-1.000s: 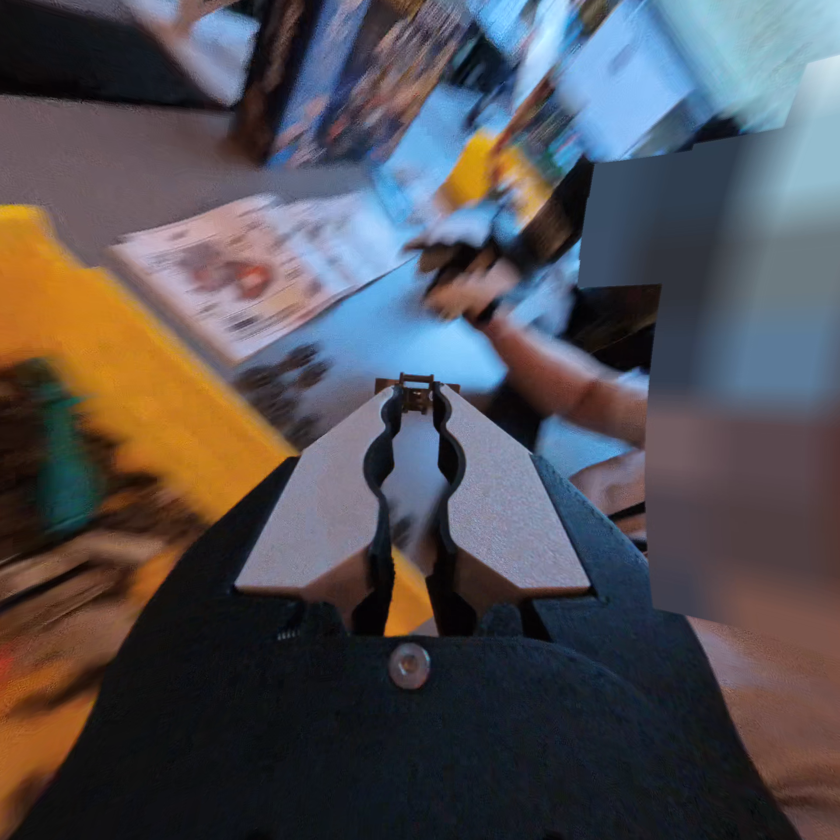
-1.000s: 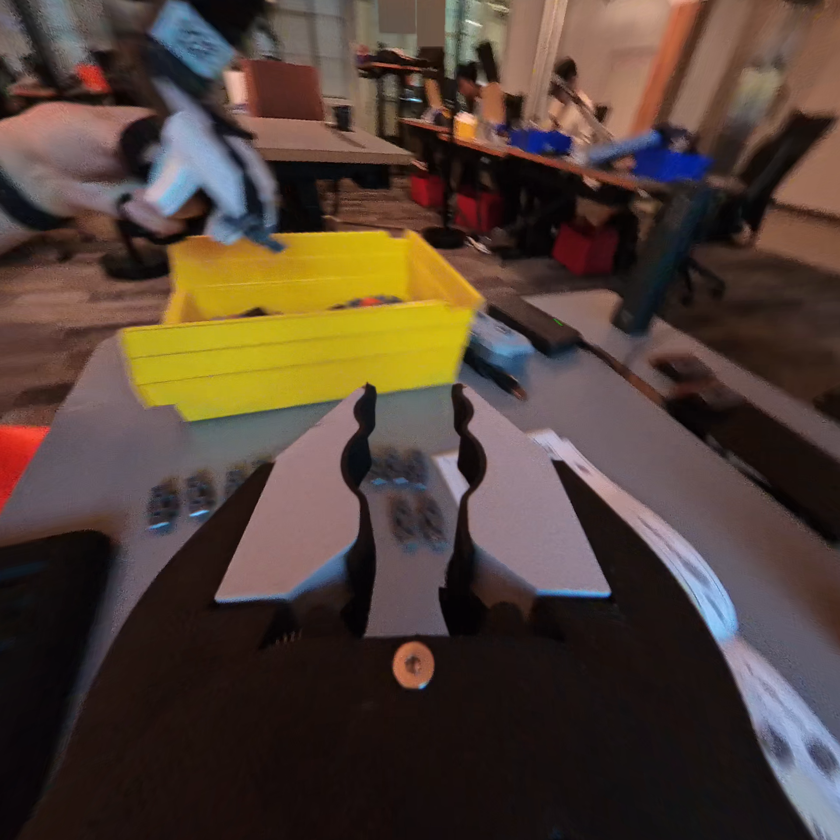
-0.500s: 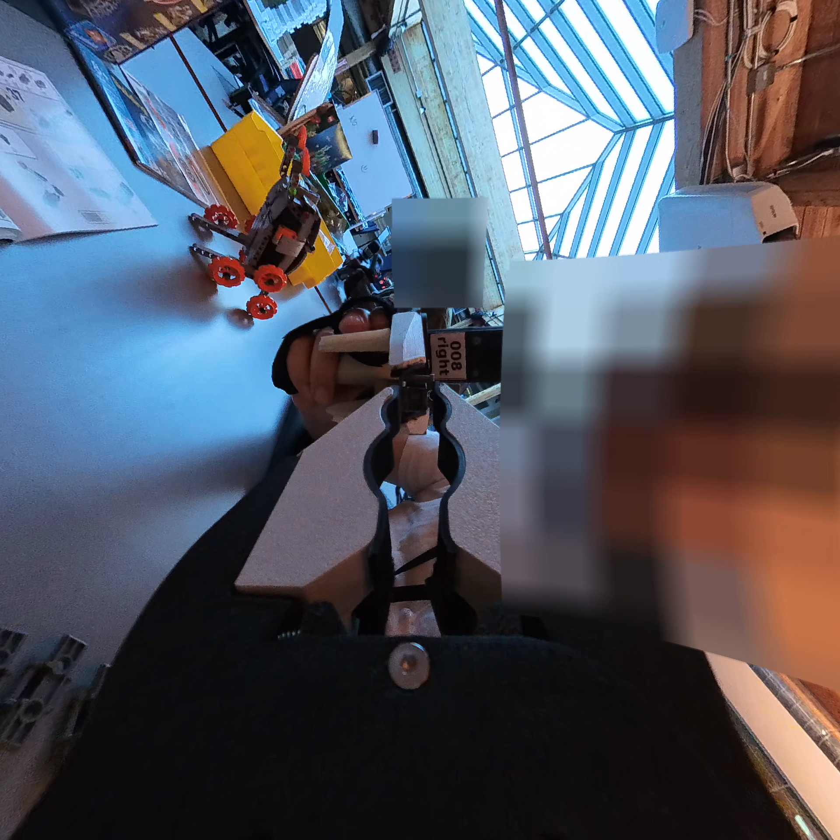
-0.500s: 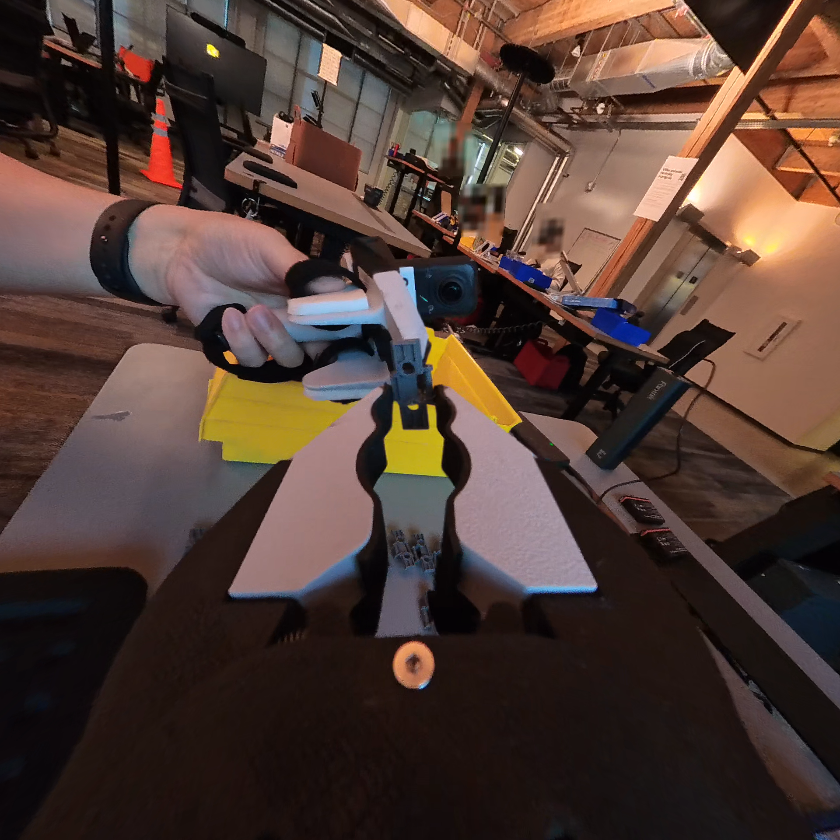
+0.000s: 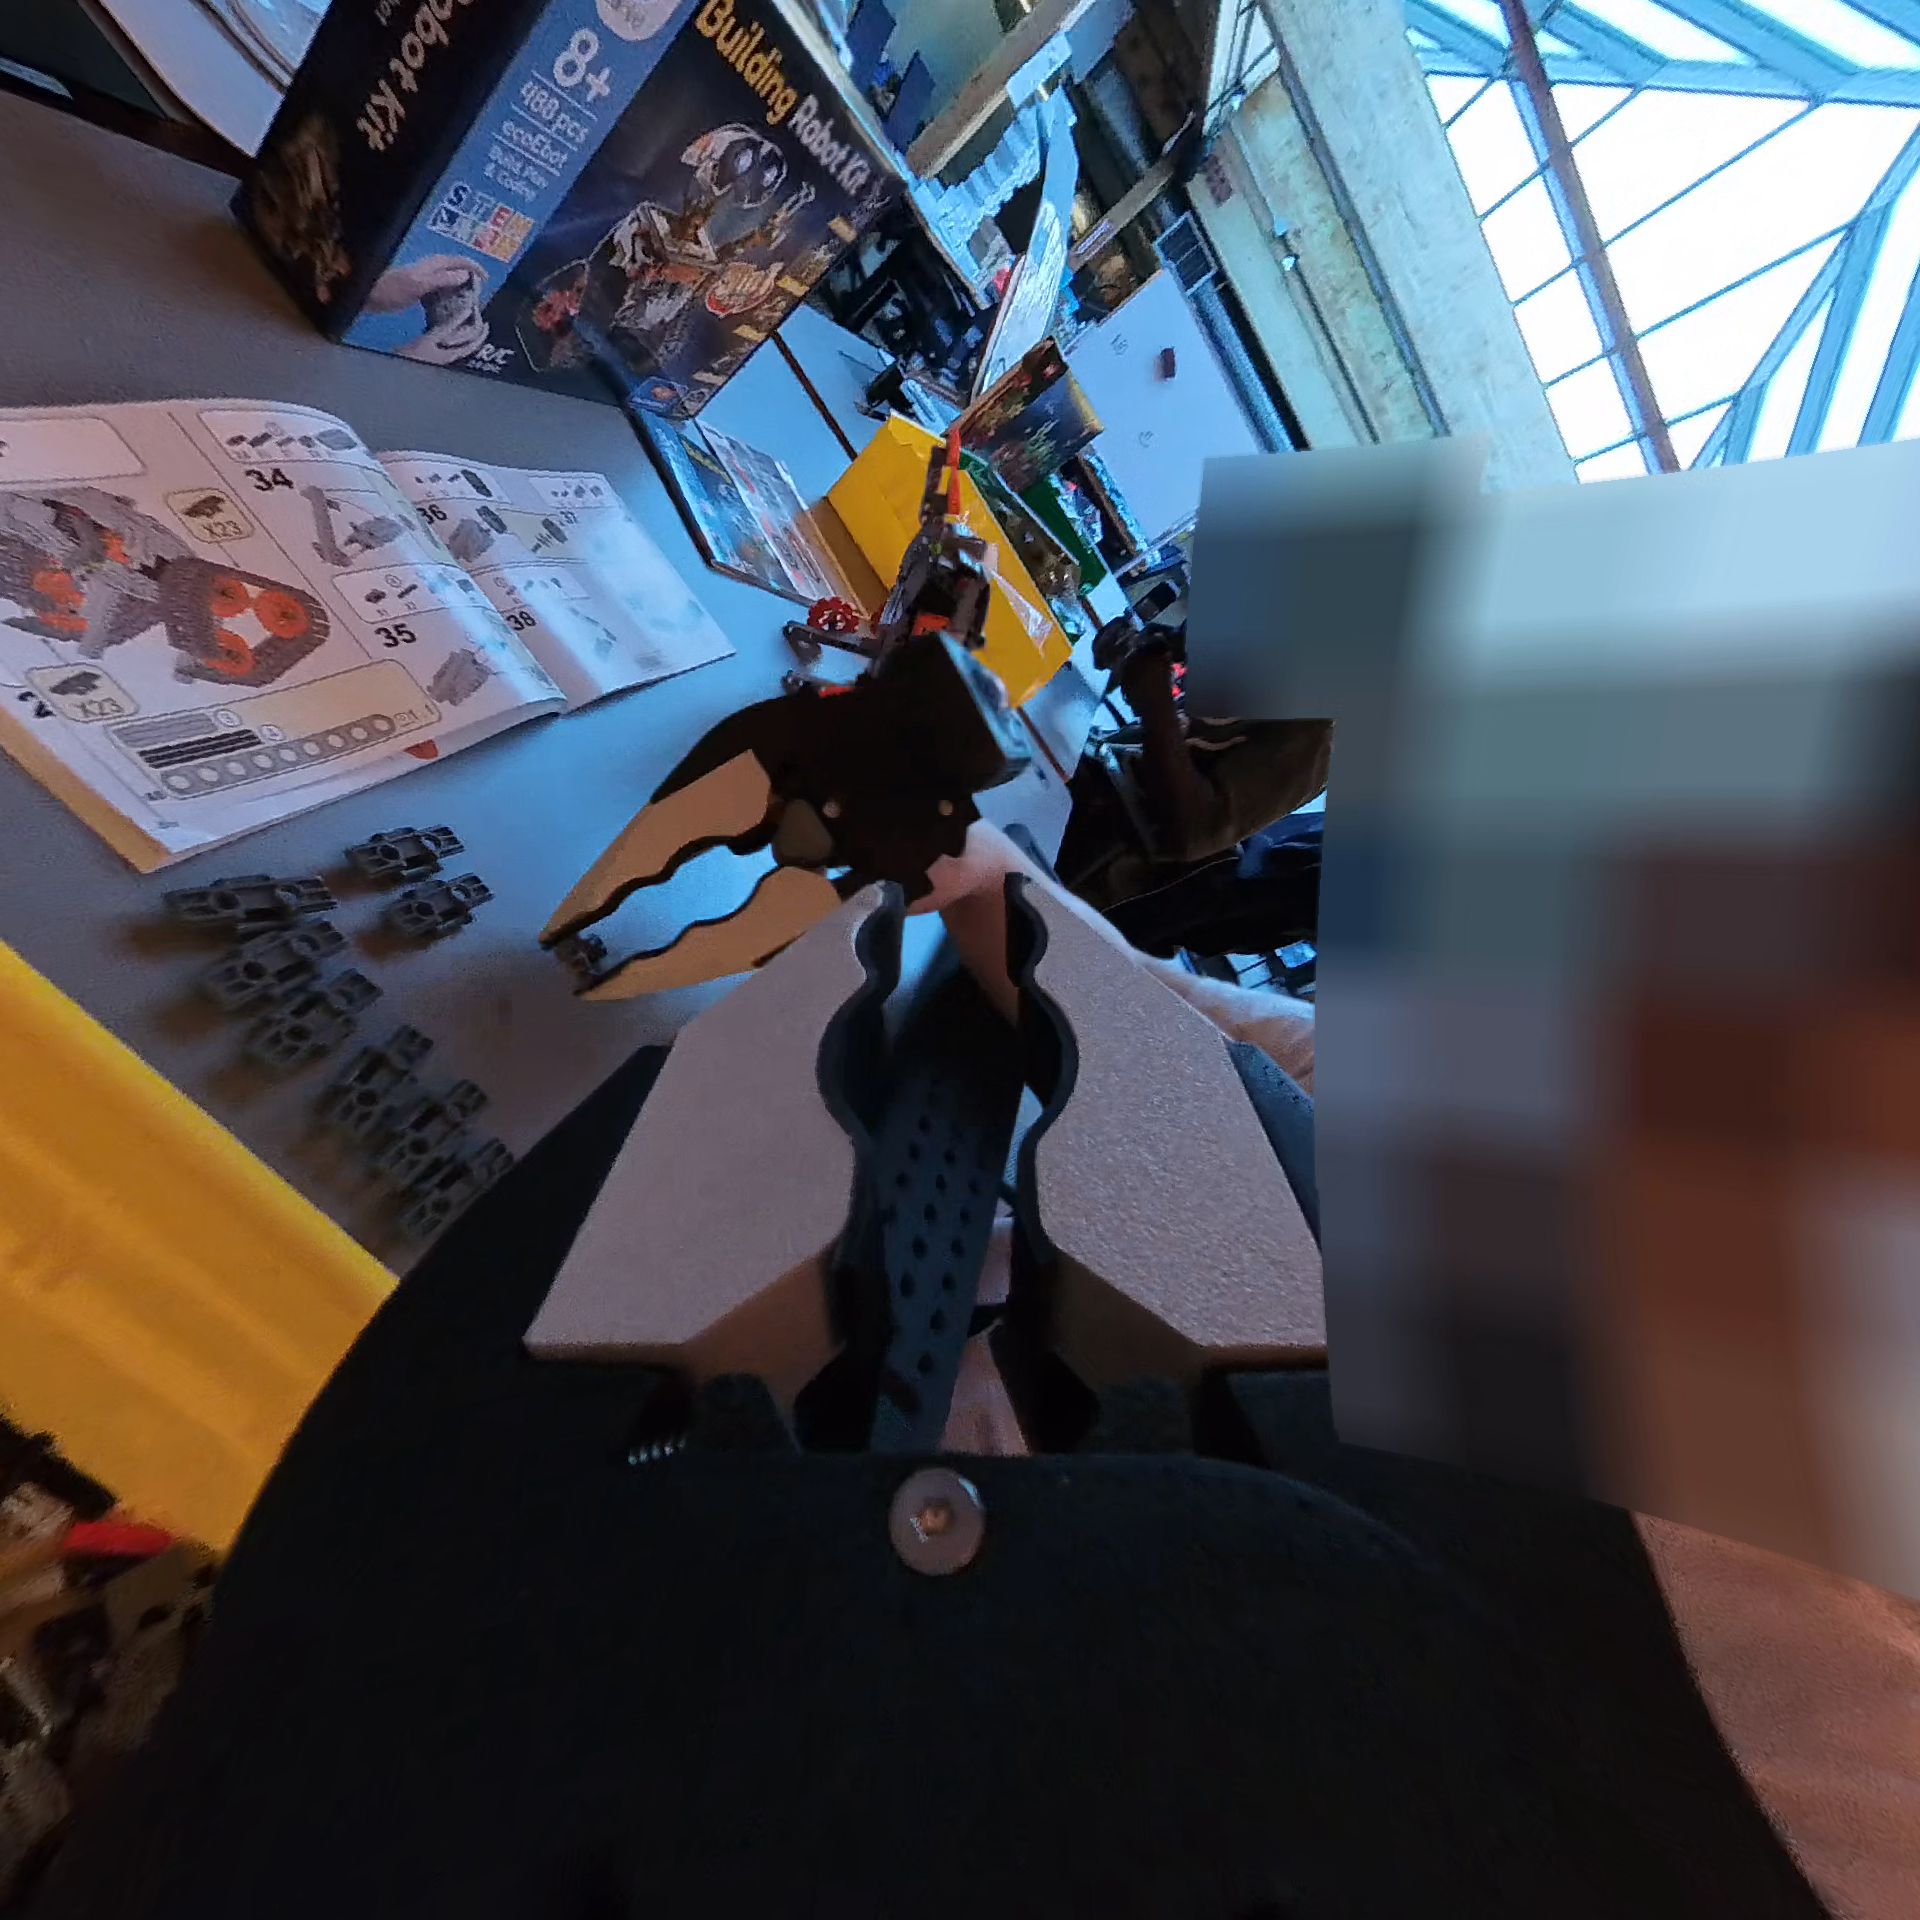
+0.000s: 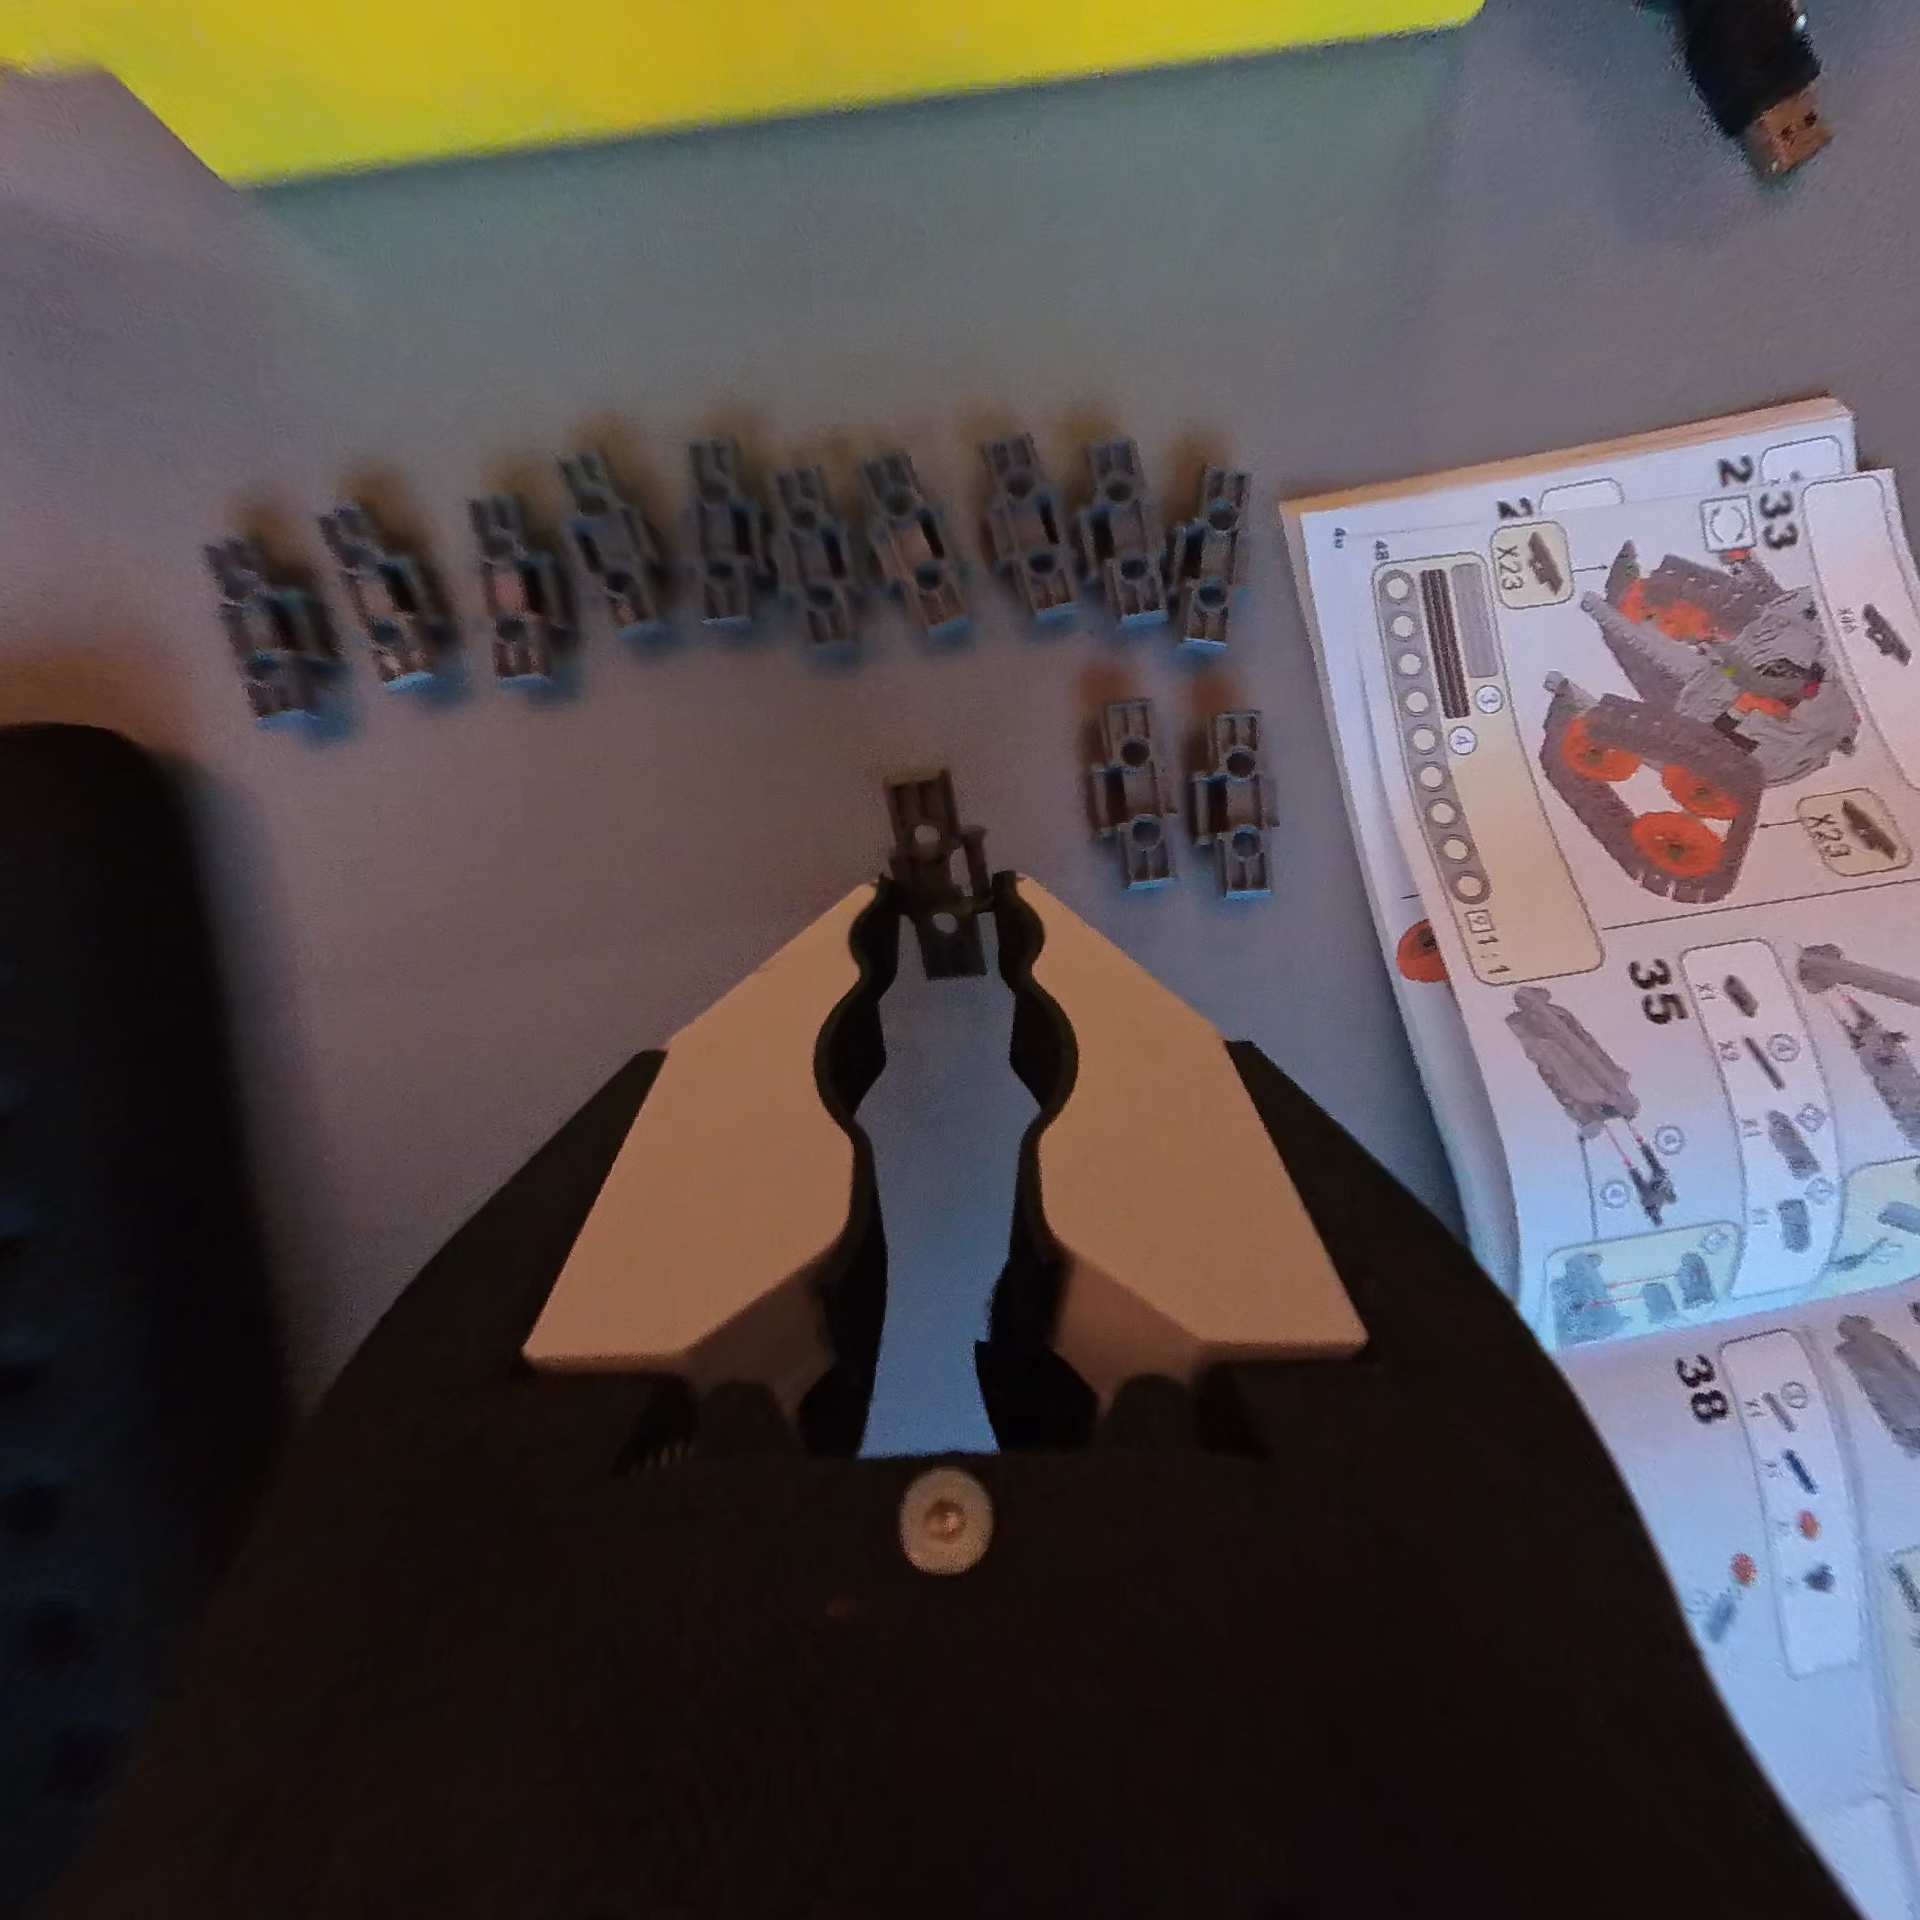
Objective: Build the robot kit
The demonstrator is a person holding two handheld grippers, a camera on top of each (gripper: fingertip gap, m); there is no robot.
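My right gripper [image 6: 942,891] is shut on a small grey track link [image 6: 932,842] that sticks out past its tips, low over the grey table [image 6: 623,312]. It is just left of two loose links [image 6: 1184,800] and in front of a row of several links [image 6: 727,551]. The left wrist view shows the right gripper [image 5: 582,951] with the link [image 5: 580,948] at its tips, close to the table beside more links [image 5: 312,997]. My left gripper [image 5: 942,902] is open and empty, held above the table's near edge.
An open instruction booklet [image 6: 1610,831] lies right of the links, also in the left wrist view [image 5: 312,623]. A yellow bin [image 6: 727,73] stands behind the row. A kit box [image 5: 582,187], a partly built model [image 5: 935,592] and a cable plug [image 6: 1782,135] are farther off.
The grey link has passed from my left gripper to my right. The left gripper has opened and drawn back. The right gripper has swung down to the table with the link.
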